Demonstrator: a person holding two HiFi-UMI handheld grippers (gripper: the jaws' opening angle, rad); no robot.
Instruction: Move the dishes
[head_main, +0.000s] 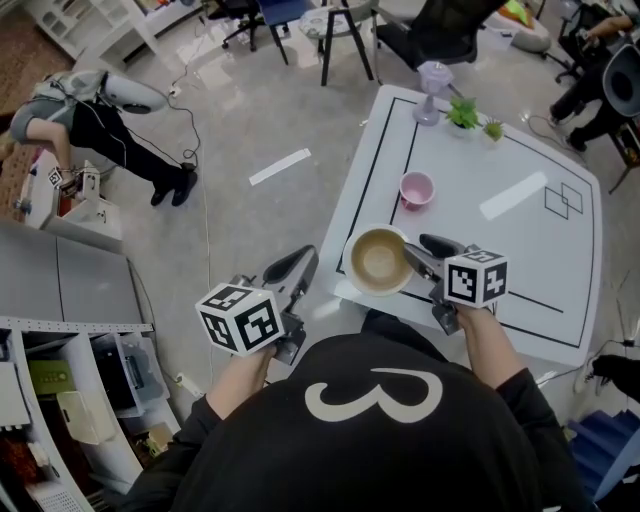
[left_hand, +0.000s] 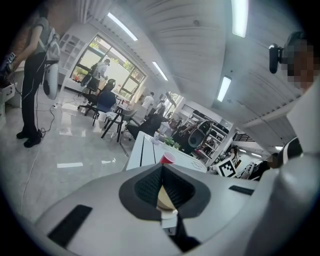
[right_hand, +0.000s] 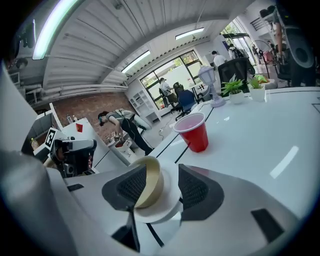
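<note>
Grey office floor fills the left, and a white table (head_main: 520, 250) fills the right. The left gripper (head_main: 305, 258) hangs off the table's near-left edge, jaws together, nothing in them. Just right of it, at that near-left corner, sits the tan bowl (head_main: 378, 258) on its white plate (right_hand: 170, 196), one of each. The right gripper (head_main: 421, 250) is on it, jaws apart and straddling the bowl's right rim, no pinch yet by my read. So this looks like the grasp step. Next it needs to close on that rim and lift level, so the bowl doesn't tip. Farther back stand one red cup (head_main: 416, 188) and two small potted plants (head_main: 463, 112).
</note>
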